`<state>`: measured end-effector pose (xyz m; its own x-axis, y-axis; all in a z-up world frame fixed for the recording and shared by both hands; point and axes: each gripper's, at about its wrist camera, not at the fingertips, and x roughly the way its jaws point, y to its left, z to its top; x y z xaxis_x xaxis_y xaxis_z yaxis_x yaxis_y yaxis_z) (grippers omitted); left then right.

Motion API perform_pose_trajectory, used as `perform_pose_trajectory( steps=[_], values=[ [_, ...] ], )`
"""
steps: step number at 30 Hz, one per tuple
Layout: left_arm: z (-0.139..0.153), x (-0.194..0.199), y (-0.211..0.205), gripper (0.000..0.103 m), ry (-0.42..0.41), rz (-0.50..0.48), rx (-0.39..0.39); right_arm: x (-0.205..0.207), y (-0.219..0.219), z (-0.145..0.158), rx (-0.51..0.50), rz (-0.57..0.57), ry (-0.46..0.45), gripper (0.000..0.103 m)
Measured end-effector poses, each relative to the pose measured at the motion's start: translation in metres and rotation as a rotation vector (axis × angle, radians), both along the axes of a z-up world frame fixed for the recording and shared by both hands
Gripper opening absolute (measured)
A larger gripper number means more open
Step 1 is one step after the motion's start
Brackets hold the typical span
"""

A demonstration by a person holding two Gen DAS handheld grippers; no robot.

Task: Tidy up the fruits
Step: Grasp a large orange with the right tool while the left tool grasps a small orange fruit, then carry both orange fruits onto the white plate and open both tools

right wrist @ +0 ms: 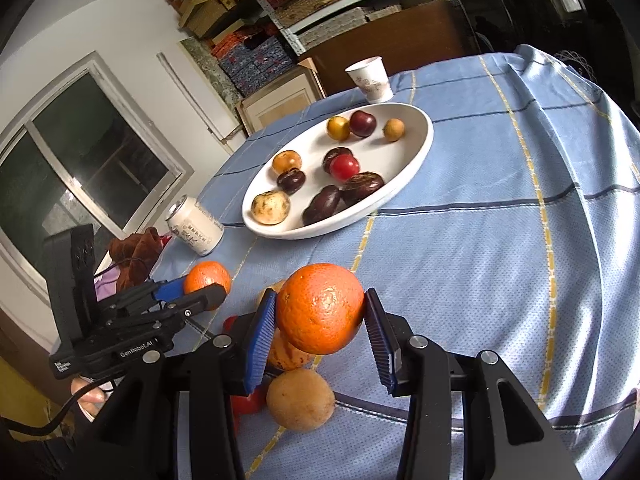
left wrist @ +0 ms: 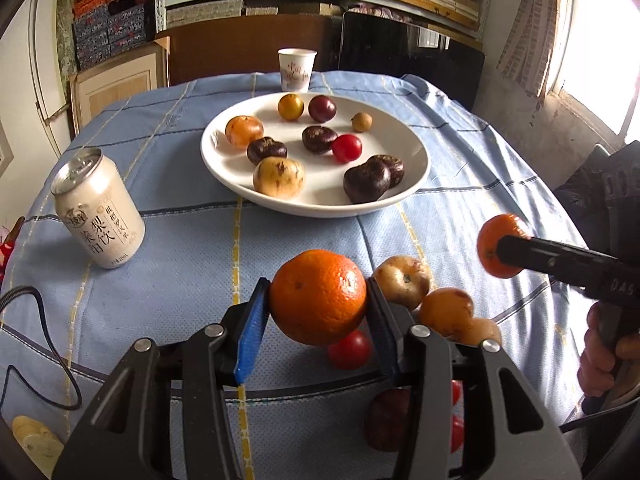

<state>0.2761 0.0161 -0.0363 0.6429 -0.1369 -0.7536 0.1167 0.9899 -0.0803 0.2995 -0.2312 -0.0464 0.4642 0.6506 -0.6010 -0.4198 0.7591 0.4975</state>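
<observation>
My left gripper (left wrist: pixel 318 304) is shut on an orange (left wrist: pixel 318 298) and holds it above the blue tablecloth. It also shows in the right wrist view (right wrist: pixel 204 294), shut on its orange (right wrist: pixel 207 278). My right gripper (right wrist: pixel 320 312) is shut on a second orange (right wrist: pixel 320 308), which shows at the right in the left wrist view (left wrist: pixel 500 246). A white plate (left wrist: pixel 412 140) (right wrist: pixel 420 136) ahead holds several fruits, dark, yellow and red. Loose fruits lie below the grippers: a tan one (left wrist: pixel 402 280), a brown one (left wrist: pixel 446 312) (right wrist: pixel 300 400), a red one (left wrist: pixel 350 350).
A white drink can (left wrist: pixel 98 214) (right wrist: pixel 196 226) stands left of the plate. A paper cup (left wrist: pixel 296 70) (right wrist: pixel 370 78) stands behind the plate at the table's far edge. A cable (left wrist: pixel 44 344) lies at the near left. Shelves and a window lie beyond the table.
</observation>
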Motion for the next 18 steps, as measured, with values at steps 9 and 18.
perform_pose_trajectory(
  steps=[9, 18],
  values=[
    [0.037, 0.043, 0.002, 0.047, -0.032, -0.034, 0.049, 0.031, 0.018, 0.021, 0.005, 0.013, -0.058, 0.045],
    [0.035, 0.144, 0.007, 0.047, 0.034, 0.024, -0.019, 0.114, 0.037, 0.014, -0.01, -0.07, -0.061, 0.045]
  ],
)
